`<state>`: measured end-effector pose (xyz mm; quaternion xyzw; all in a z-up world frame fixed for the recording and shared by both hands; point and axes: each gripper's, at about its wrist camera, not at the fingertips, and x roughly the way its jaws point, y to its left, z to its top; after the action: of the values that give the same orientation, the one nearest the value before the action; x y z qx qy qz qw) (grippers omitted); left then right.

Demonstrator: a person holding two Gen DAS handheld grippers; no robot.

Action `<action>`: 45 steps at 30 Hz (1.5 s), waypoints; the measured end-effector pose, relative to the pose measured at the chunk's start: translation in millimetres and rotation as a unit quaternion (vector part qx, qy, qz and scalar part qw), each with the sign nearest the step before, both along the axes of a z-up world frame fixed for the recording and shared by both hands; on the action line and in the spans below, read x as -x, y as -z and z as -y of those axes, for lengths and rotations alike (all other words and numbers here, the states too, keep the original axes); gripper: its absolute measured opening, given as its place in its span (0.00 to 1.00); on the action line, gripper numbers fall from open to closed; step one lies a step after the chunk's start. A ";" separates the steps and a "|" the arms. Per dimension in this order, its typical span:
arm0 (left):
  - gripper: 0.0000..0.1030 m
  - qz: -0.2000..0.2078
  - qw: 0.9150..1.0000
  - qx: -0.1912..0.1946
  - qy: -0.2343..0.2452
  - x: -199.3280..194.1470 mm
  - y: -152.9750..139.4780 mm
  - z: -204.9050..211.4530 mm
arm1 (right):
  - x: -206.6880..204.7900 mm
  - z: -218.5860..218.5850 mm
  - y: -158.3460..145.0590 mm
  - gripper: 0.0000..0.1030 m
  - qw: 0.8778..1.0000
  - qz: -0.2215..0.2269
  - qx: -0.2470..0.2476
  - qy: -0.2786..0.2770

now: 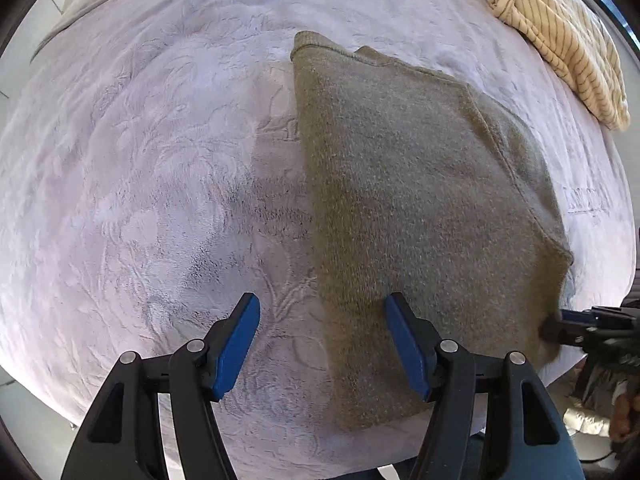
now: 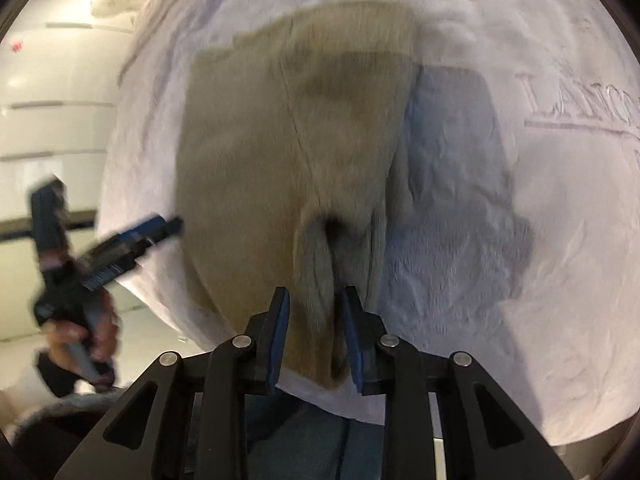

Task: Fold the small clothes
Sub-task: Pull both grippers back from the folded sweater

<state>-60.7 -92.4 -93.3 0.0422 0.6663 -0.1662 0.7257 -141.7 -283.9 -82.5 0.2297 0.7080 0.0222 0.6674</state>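
An olive-grey knitted garment (image 1: 420, 200) lies partly folded on a white embossed blanket (image 1: 140, 180). My left gripper (image 1: 320, 344) is open and empty, low over the garment's near left edge. In the left wrist view my right gripper (image 1: 560, 326) pinches the garment's right corner. In the right wrist view my right gripper (image 2: 316, 312) is shut on a bunched fold of the garment (image 2: 288, 140) and lifts it a little. The left gripper also shows in the right wrist view (image 2: 136, 236), at the garment's left edge.
A cream striped garment (image 1: 560, 36) lies at the blanket's far right corner. The blanket (image 2: 500, 240) carries raised lettering on the right. Beyond the bed's near edge I see floor and a person's legs.
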 end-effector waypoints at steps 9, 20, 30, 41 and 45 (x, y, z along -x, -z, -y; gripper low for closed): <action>0.65 0.010 1.000 0.005 0.019 12.7 -3.9 -3.0 | 18.7 2.2 4.9 0.29 0.997 0.001 0.069 0.037; 0.65 0.021 0.998 0.006 0.057 25.5 3.0 -5.2 | 47.3 5.3 -12.5 0.32 0.988 0.027 0.114 0.100; 0.65 0.004 1.000 -0.013 0.017 22.1 -3.3 -23.7 | 43.2 -5.0 -27.8 0.36 0.984 0.007 0.151 0.096; 0.65 0.010 0.999 -0.044 -0.012 26.3 -15.7 -18.3 | 31.3 13.2 -43.3 0.40 0.989 0.009 0.118 0.085; 0.65 0.005 0.999 -0.047 -0.018 30.0 -18.4 -16.9 | 23.6 13.9 -46.2 0.42 0.991 0.010 0.115 0.068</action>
<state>-90.7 -75.5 -74.9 0.0651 0.6702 -0.1208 0.7293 -165.3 -297.7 -36.3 0.1993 0.6815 -0.1025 0.6967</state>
